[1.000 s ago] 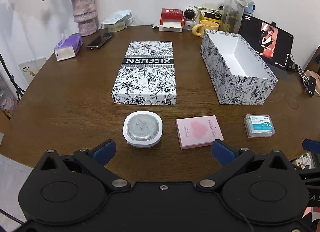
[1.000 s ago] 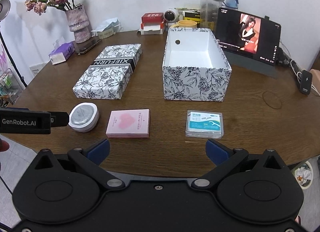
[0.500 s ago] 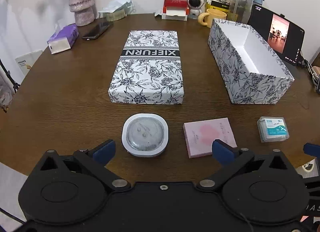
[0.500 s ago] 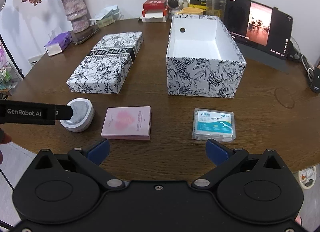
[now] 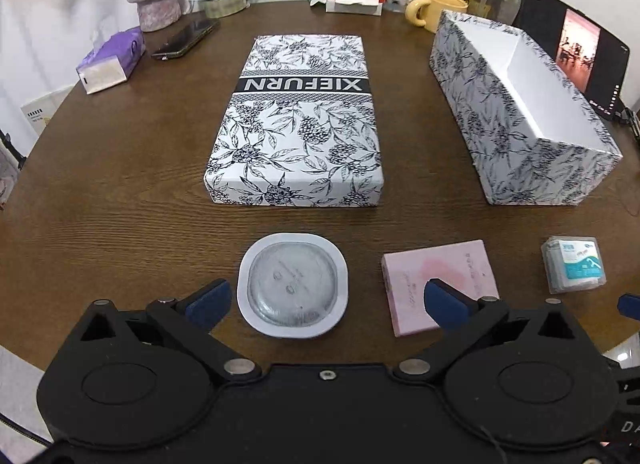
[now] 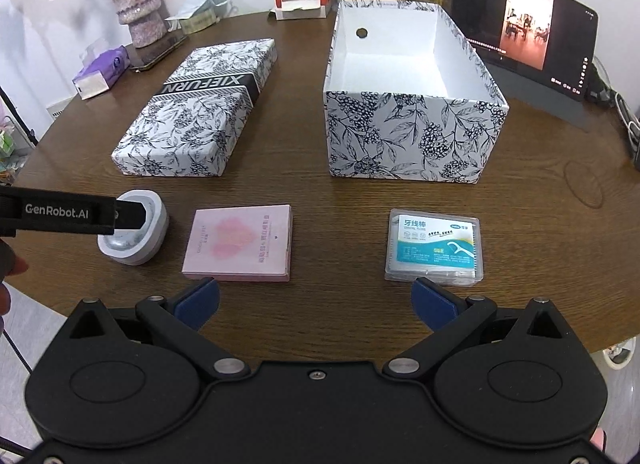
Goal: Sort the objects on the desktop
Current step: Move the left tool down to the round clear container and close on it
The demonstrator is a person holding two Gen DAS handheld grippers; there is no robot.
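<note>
Left wrist view: my left claw [image 5: 326, 304] hangs spread wide around the round white case [image 5: 293, 284] on the worktop [image 5: 120, 204]; its right finger overlaps the pink notepad [image 5: 440, 284], which I might snag.

Right wrist view: my right claw [image 6: 316, 300] gapes empty between notepad and floss pack [image 6: 434, 246]. The open floral box [image 6: 400, 60] holds nothing.

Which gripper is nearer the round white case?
Left. The left gripper is open right around the round white case; the right gripper is open further right, between the pink notepad and floss box.
</note>
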